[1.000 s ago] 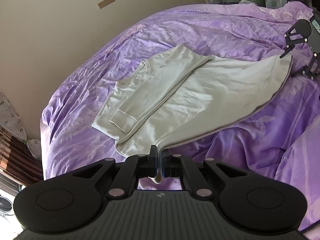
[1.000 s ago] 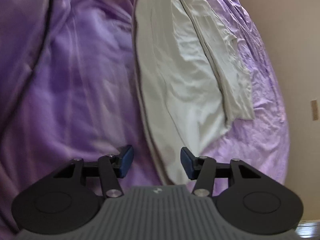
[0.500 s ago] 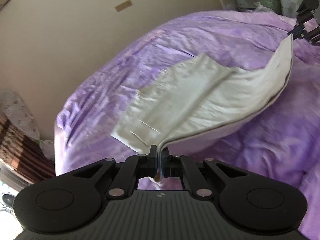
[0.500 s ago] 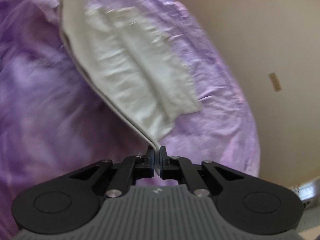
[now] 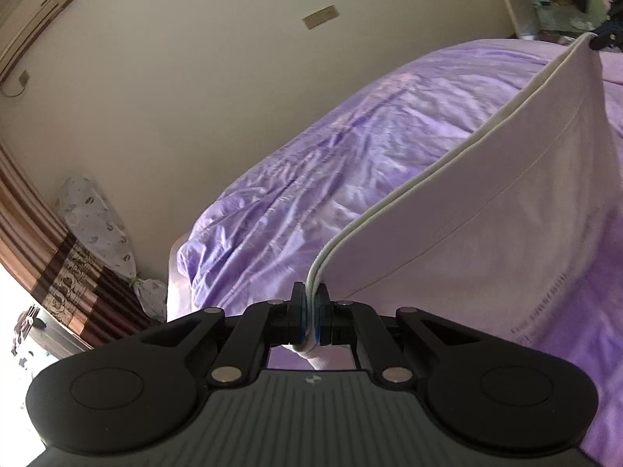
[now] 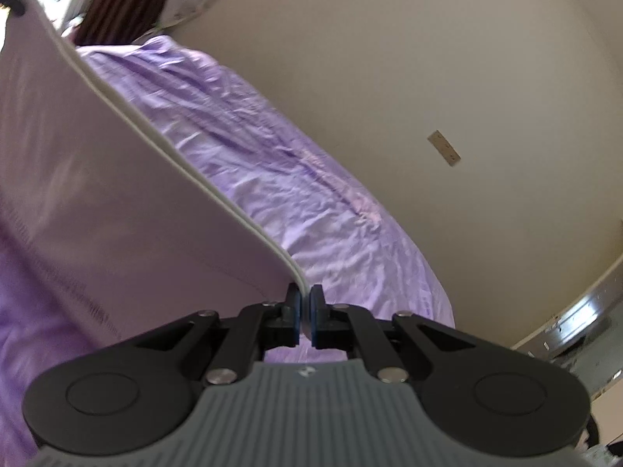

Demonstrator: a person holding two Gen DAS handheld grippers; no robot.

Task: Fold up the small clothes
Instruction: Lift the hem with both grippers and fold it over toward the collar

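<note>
The left gripper is clamped tight on 1 corner of the pale garment, its blue pads pressing the doubled hem between them. The right gripper is likewise closed on the opposite corner of the garment, the hem entering between its 2 blue pads. The cloth hangs lifted above the purple bedspread, its hem stretched in a sagging line from one gripper to the other; in the left wrist view the far corner rises to the right gripper's dark tip at the upper right edge. The fabric's underside faces both cameras, tinted lilac, with a stitched seam line across it. Behind the bed stand a beige wall with a small plate, an air conditioner up in the corner, and striped curtains at the left.
</note>
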